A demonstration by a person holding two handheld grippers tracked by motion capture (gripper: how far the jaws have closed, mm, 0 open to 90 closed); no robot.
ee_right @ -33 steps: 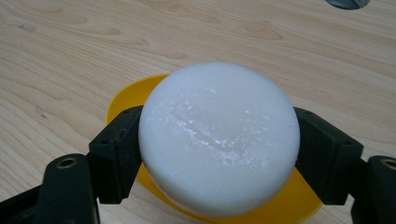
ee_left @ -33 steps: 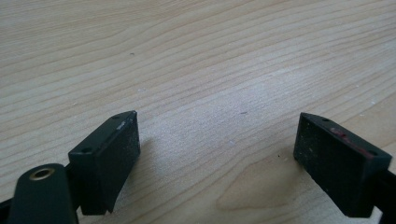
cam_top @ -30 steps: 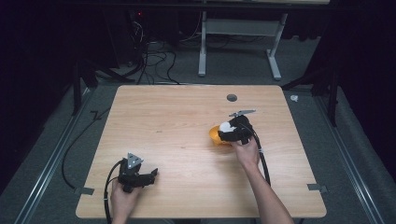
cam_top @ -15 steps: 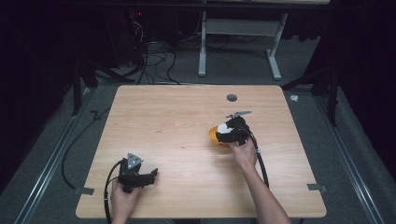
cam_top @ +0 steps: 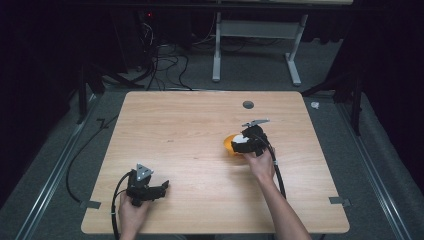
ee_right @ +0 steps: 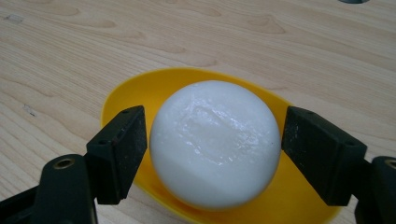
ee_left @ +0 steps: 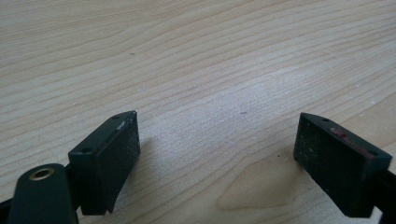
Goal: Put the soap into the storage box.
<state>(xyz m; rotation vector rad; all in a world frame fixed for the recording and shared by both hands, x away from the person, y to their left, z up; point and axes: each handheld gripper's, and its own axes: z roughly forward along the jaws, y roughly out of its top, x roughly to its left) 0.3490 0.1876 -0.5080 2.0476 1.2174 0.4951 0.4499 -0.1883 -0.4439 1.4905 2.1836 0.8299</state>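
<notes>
Little has moved since the earlier frames: both hands sit where they were; the right gripper (ee_right: 212, 154) jaws have just been opening, with the white ball (ee_right: 215, 142) between them.

Nearest, at about 7 o'clock on the wooden table (cam_top: 185, 130), the left gripper (cam_top: 161, 188) lies low by the near edge, held in the person's left hand (cam_top: 131, 210) coming up from the bottom. It points toward 3 o'clock, grey three-cornered plate on top, cable looping back at 7 o'clock. In the left gripper view the jaws stand wide apart over bare wood, released, nothing between them.

Farther in, at about 3 o'clock of the table's middle, the right forearm runs up from 5 o'clock; the right hand (cam_top: 261, 162) holds its gripper (cam_top: 235, 145) pointing toward 9 o'clock, tilted down onto the yellow bowl (cam_top: 229, 144).

Right gripper view: ball sits in the yellow bowl (ee_right: 135, 91), bowl on the table. Jaws flank the ball at 9 and 3 o'clock, left pad very close to touching, right pad with a thin gap; grip loosened, not clenched.

Farthest, a dark round hole (cam_top: 248, 104) at 12 o'clock near the far edge.
</notes>
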